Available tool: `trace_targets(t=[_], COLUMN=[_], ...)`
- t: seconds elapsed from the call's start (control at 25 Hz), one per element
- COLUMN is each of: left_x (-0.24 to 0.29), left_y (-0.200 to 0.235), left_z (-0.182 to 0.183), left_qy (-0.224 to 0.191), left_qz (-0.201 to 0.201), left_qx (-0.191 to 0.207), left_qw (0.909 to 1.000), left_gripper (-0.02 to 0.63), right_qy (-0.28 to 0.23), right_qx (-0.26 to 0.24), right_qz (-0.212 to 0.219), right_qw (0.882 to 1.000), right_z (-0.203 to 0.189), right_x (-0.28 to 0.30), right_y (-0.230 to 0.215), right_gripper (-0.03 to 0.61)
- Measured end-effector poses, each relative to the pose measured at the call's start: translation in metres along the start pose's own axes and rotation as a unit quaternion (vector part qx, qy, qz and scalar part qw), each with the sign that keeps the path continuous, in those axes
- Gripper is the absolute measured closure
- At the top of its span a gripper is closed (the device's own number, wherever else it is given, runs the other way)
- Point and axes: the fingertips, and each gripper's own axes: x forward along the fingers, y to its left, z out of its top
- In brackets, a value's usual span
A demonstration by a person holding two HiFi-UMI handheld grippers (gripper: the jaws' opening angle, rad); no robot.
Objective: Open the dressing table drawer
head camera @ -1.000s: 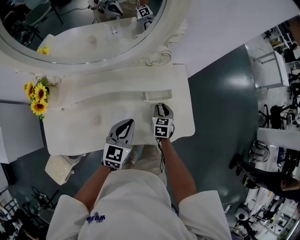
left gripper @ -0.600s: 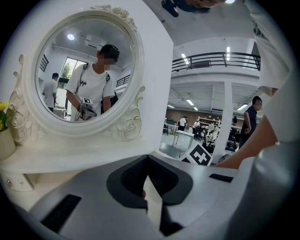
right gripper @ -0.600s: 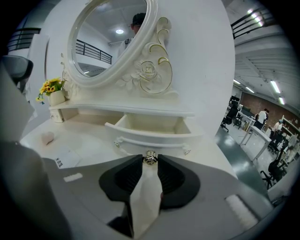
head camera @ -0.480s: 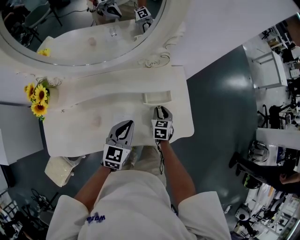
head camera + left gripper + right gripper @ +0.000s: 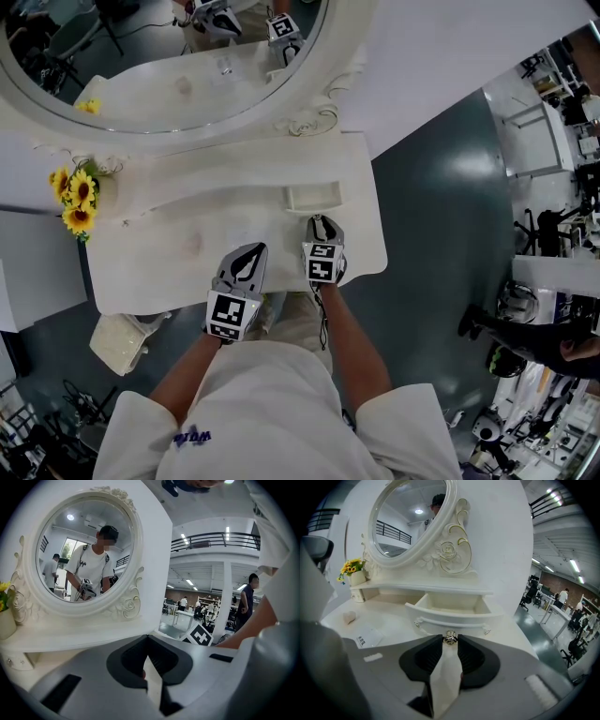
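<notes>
The white dressing table carries a small drawer under its mirror shelf. The drawer stands pulled out, its inside bare. My right gripper is at the drawer front, jaws shut on the small metal drawer knob, which sits between the fingertips in the right gripper view. My left gripper hovers over the table's front edge, left of the right one, holding nothing. In the left gripper view its jaw tips meet, pointing toward the mirror.
An oval mirror in a carved frame rises behind the table. A vase of sunflowers stands at the far left. A paper label and a small pale lump lie on the tabletop. A cushioned stool sits below left.
</notes>
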Motion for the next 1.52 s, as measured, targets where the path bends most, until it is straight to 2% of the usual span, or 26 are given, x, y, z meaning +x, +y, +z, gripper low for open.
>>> trace_targets(t=[1.52], left_x=[-0.0098], left_y=[0.0015], left_z=[-0.0031], left_qy=[-0.002], left_qz=[0.003], left_qx=[-0.002], left_qw=[1.0], left_gripper=[0.606], right_qy=[0.003], right_qx=[0.002], right_qz=[-0.009], right_qw=[1.0], right_z=[-0.0097], right_x=[-0.0096], right_y=[-0.0039], right_gripper=[0.466])
